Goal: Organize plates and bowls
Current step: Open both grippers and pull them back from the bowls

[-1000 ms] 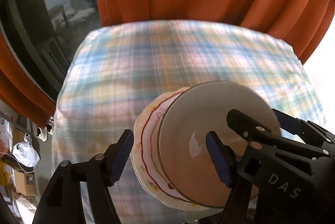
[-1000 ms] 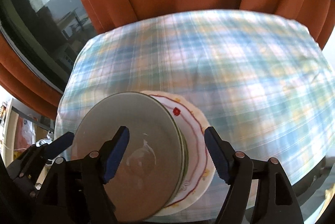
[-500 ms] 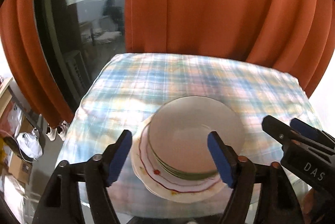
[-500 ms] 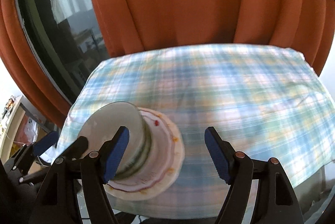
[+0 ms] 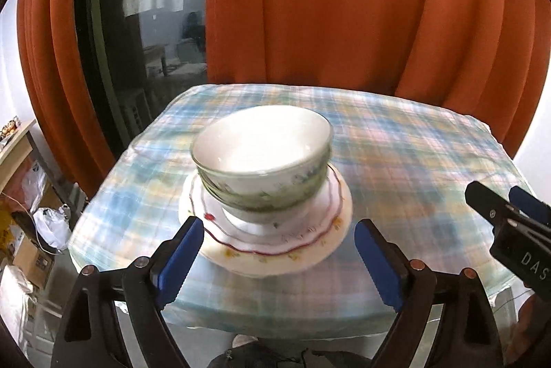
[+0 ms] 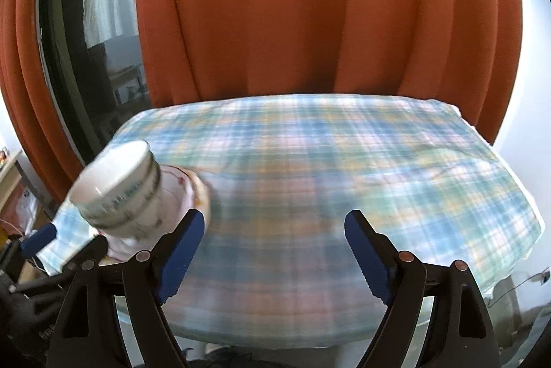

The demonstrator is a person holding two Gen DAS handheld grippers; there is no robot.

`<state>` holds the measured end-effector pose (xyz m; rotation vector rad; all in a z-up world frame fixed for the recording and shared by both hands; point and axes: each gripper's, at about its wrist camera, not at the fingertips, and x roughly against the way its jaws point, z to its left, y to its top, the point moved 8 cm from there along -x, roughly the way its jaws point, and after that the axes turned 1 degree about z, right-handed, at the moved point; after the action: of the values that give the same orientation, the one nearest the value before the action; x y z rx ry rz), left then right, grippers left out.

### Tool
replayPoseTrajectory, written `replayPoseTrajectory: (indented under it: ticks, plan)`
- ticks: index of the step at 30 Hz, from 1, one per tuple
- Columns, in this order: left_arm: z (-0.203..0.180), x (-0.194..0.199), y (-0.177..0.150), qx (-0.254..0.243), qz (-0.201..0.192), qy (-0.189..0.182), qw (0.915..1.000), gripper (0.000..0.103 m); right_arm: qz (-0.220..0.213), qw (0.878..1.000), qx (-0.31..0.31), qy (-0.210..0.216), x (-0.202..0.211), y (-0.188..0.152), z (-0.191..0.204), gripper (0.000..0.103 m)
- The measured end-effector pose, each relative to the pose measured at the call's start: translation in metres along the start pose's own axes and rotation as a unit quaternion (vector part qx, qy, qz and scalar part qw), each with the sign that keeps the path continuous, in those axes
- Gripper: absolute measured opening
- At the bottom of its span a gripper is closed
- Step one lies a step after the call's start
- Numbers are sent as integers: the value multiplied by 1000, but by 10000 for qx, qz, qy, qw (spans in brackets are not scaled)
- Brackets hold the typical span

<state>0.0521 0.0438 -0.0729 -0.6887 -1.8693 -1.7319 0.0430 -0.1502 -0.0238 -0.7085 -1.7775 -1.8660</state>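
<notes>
Left wrist view: left gripper (image 5: 275,251) released and empty, just short of the plate (image 5: 265,230) bearing nested bowls (image 5: 261,158) on the tablecloth (image 5: 413,168). Right wrist view: right gripper (image 6: 273,247) likewise released, empty, right of that plate. Stacking appears complete; withdrawal judged next.

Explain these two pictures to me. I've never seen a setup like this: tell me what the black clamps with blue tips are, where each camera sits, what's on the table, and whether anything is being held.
There is no robot here. A person holds a two-finger clamp tool in each hand, and a wide-angle camera on each tool looks forward along its fingers.

In the left tool's view, the left gripper is open and holds nothing; the right tool shows at the far right edge.

In the right tool's view, the right gripper is also open and empty.

On the checked tablecloth sits a scalloped plate with a red line around it. Stacked bowls stand on it; the same stack appears at the left of the right tool's view. Orange curtains hang behind.
</notes>
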Motion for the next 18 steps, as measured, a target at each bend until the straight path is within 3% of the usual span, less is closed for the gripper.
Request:
replayPoseTrajectory:
  ticks: [6, 18]
  plan:
    - [-12, 7, -6, -71, -88, -21, 9999, 91, 70, 9998, -178, -67, 7, -20, -19, 86]
    - [-21, 21, -2, -108, -361, -32, 9993, 96, -151, 9998, -82, -99, 24, -21, -22, 91]
